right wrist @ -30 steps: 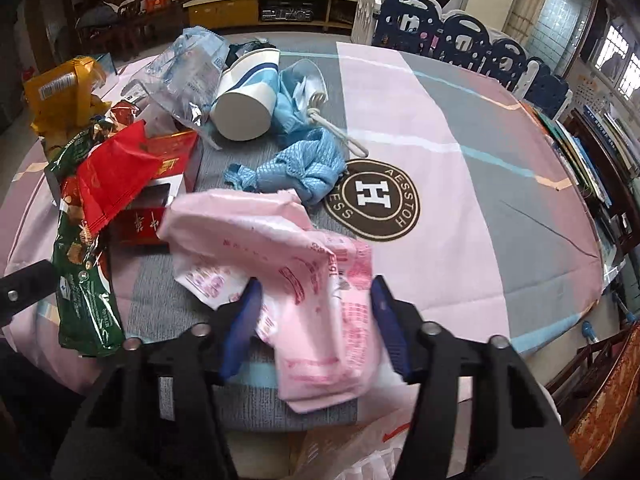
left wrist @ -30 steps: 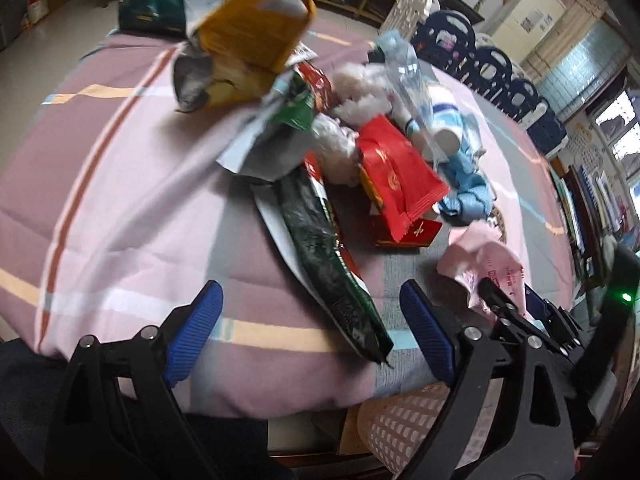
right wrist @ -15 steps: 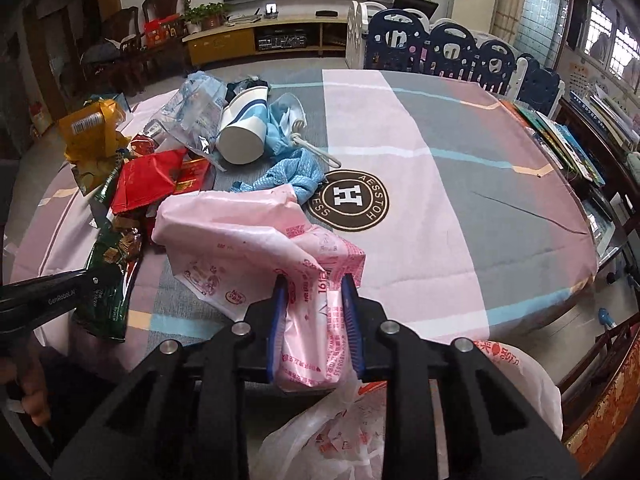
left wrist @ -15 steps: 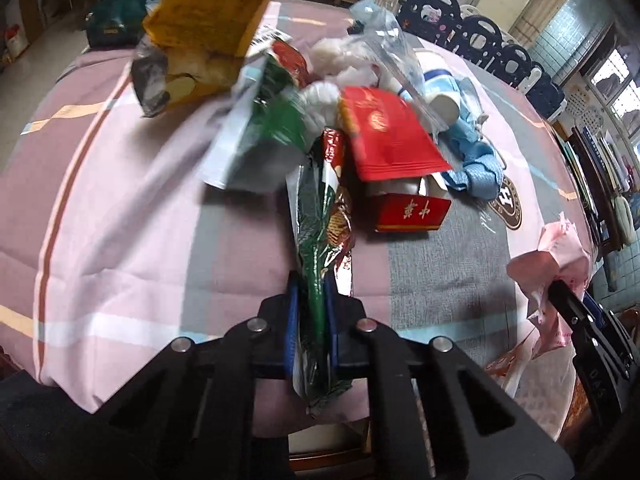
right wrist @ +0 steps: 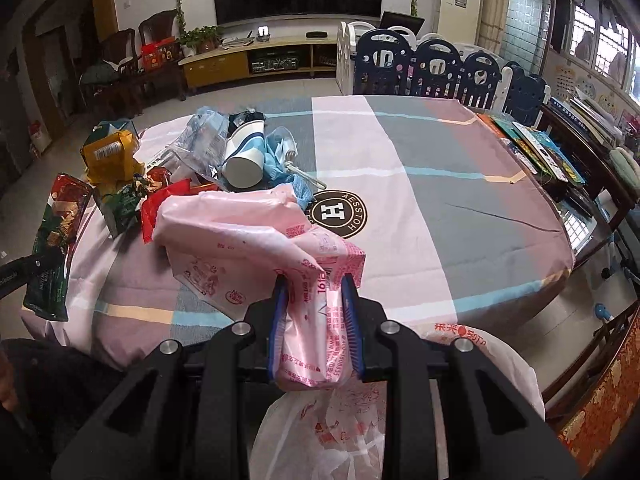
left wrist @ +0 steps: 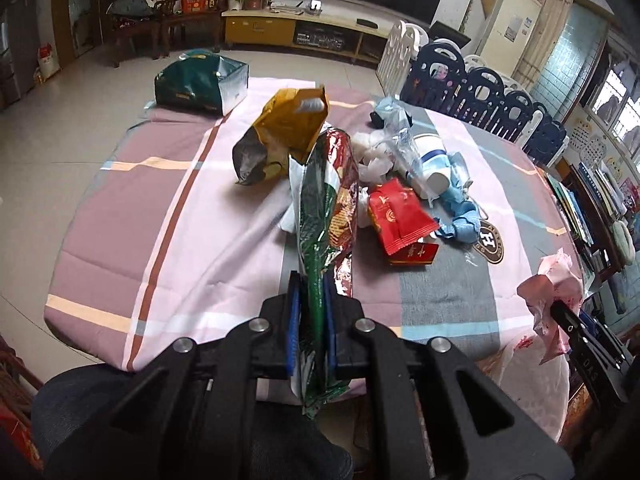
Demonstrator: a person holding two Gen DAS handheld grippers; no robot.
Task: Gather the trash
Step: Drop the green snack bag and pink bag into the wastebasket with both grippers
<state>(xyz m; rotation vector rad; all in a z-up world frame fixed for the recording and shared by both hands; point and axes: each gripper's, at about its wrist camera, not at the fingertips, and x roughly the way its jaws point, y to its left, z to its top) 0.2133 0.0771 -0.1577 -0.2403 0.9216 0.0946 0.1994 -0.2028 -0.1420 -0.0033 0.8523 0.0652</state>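
Lifted: left hand-held gripper (left wrist: 310,328) clamps green wrapper (left wrist: 326,216).

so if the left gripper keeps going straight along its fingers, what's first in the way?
Beyond the green snack wrapper the left gripper is clamping, probably the yellow snack bag, though fisheye depth is unclear.

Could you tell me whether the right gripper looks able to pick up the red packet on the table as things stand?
Probably not yet: the right gripper is shut on the pink plastic bag, which also hangs between it and the red packet.
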